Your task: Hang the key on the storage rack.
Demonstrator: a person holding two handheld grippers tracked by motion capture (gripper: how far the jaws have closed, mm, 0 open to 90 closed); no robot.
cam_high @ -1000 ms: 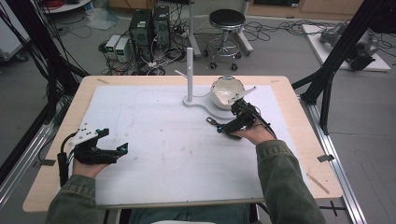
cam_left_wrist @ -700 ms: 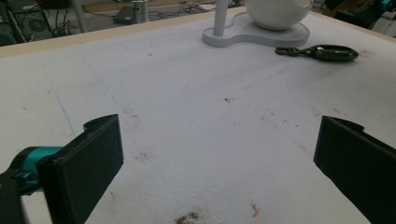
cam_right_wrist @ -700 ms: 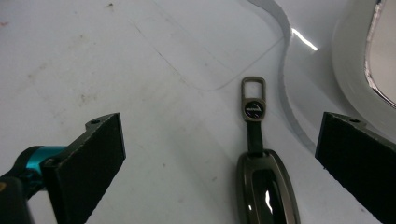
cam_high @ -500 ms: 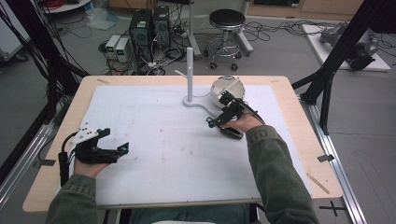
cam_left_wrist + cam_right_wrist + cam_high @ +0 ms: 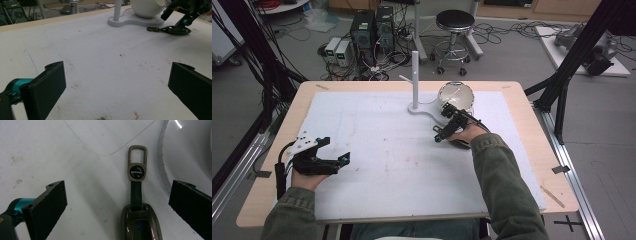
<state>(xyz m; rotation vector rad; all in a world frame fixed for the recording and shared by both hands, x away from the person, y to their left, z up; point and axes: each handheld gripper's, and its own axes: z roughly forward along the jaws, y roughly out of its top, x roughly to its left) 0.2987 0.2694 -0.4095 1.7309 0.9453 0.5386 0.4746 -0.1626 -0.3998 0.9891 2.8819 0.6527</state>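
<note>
White mat [image 5: 387,150] on wooden table [image 5: 522,95] | key fob [image 5: 140,220] | both hand-held grippers spread

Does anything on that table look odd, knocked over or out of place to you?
One thing: the white bowl lies tipped on its side on the white stand's base, its opening facing sideways. The car key fob lies flat on the white mat between the right claw's open jaws. No spill or damage shows.

Even, bright overhead light on the white mat [image 5: 382,150]; shadows are soft and short. A glare streak sits on the bowl [image 5: 190,152], right of the sharp key fob [image 5: 138,220]. The jaws nearest each gripper camera look slightly soft.
</note>
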